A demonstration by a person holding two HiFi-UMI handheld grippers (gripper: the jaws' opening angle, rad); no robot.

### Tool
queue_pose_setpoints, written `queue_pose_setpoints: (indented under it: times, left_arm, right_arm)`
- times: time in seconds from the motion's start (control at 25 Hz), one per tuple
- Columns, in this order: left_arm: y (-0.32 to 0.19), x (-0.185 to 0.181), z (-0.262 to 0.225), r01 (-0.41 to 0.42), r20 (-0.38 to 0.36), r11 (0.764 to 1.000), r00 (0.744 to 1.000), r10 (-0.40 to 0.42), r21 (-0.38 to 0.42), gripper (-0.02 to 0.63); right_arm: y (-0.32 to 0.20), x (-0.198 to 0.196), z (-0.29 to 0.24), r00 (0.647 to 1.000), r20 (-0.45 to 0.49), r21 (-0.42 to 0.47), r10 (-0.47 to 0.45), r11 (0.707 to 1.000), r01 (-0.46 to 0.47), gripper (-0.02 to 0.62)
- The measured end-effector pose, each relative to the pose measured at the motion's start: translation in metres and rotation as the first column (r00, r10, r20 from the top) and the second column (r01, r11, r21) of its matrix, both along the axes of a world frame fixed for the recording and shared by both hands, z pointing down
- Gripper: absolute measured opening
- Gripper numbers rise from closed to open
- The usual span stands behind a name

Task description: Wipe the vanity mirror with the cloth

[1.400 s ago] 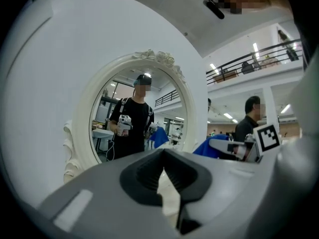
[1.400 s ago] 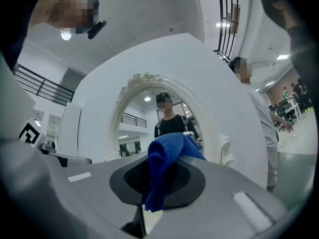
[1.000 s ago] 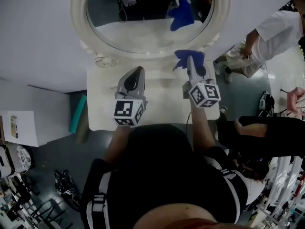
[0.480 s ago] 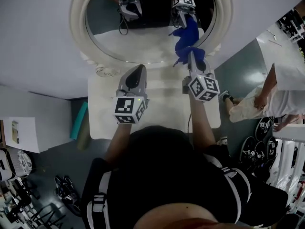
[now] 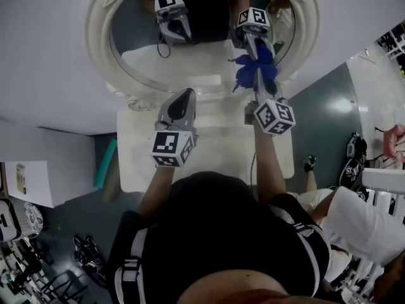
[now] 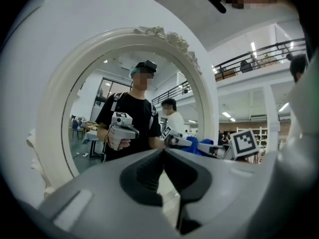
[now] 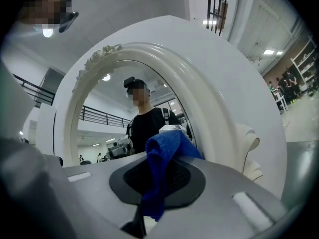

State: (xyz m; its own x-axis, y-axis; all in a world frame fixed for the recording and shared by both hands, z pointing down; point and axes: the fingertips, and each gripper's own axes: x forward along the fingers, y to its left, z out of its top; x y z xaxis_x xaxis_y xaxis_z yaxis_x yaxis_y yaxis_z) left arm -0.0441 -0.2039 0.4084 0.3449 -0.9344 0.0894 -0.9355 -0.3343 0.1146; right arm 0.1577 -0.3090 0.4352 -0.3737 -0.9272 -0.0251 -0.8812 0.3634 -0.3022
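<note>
Head view: the oval vanity mirror (image 5: 190, 59), in its white carved frame, is standing at the far edge of the white desk (image 5: 136, 163). Over the desk's far right part, the right claw (image 5: 258, 68) is reaching toward the glass and clamping the blue cloth (image 5: 248, 75). Its jaws are pinching the fabric between them, and a bunch is sticking out past the tips. The cloth is sitting at the lower right of the glass. It is merging with its own reflection into one blue patch, so it is appearing to press against the glass. Right gripper view is agreeing: a fold of cloth is running down between the pads and bulging above the tips, with the mirror's frame close behind. The left claw (image 5: 187, 92) is hovering over the desk's far edge, left of the middle, and pointing at the bottom of the frame. Contact with the frame: cannot tell. Left gripper view: its jaws are meeting at the tips and carrying nothing. The glass is reflecting both claws. A second person (image 5: 361, 223) in white is showing beyond the desk's right edge.
</note>
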Motion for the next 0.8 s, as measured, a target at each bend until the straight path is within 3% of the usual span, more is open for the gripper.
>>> queue_pose_setpoints:
  times: [0.36,0.8]
  left_arm:
    - [0.000,0.003,-0.011,-0.004,-0.014,1.000,1.000,0.004,0.004,0.008]
    - [-0.004,0.009,-0.017,-0.034,-0.039,0.999,0.999,0.034,0.018,0.008]
  right_arm:
    - [0.010,0.003,-0.029,0.999,0.034,0.036,-0.029,0.999,0.028,0.034]
    - [0.005,0.004,-0.067,0.999,-0.008,0.120,-0.044,0.992,0.045,0.033]
